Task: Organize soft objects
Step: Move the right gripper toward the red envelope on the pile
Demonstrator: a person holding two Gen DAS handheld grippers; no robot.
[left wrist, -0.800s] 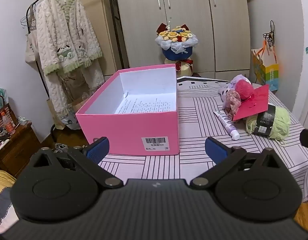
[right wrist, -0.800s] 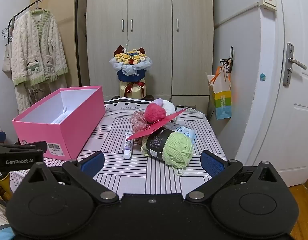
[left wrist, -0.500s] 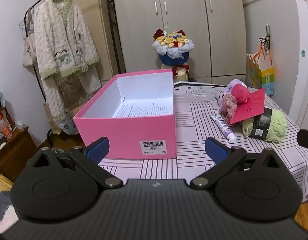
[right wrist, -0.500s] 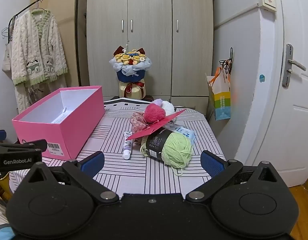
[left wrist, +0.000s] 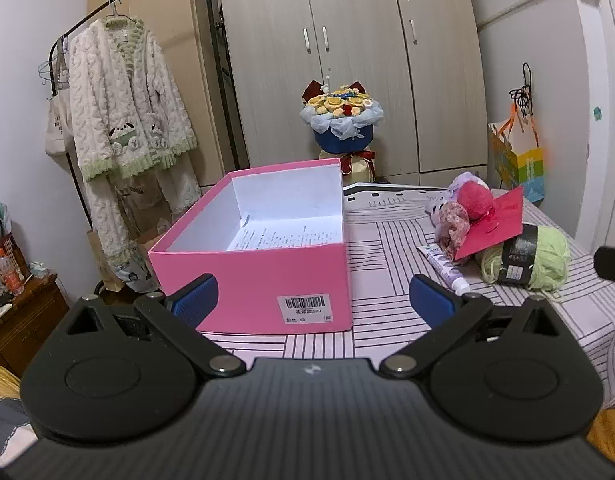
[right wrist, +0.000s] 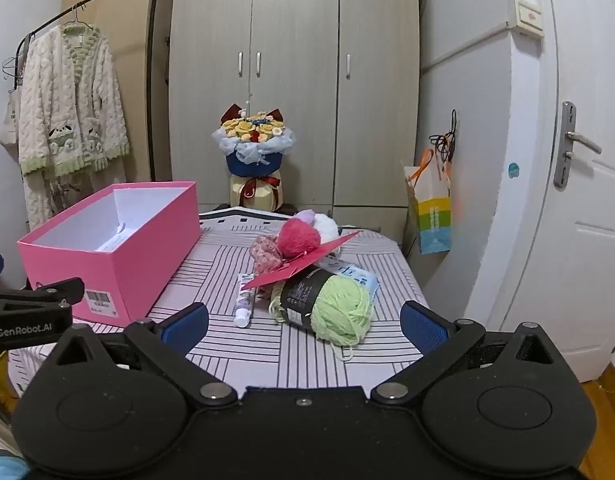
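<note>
A: Both tools hang short of the table. The left gripper [left wrist: 312, 296] has its jaws spread full and empty; the right gripper [right wrist: 303, 322] shows the same, nothing between its pads.

B: Where's the soft stuff?

A: Heaped right of the pink box [right wrist: 119, 248]. One green yarn ball [right wrist: 339, 312], one red pom-pom [right wrist: 298, 238], one floral fabric piece [right wrist: 265, 254], with a red card [right wrist: 307, 266] lying across them and one tube [right wrist: 243, 302] beside.

B: Risks?

A: Grab the yarn carelessly and I'd say the card slides off, or a loose strand trails out. The box is open, ready.
</note>
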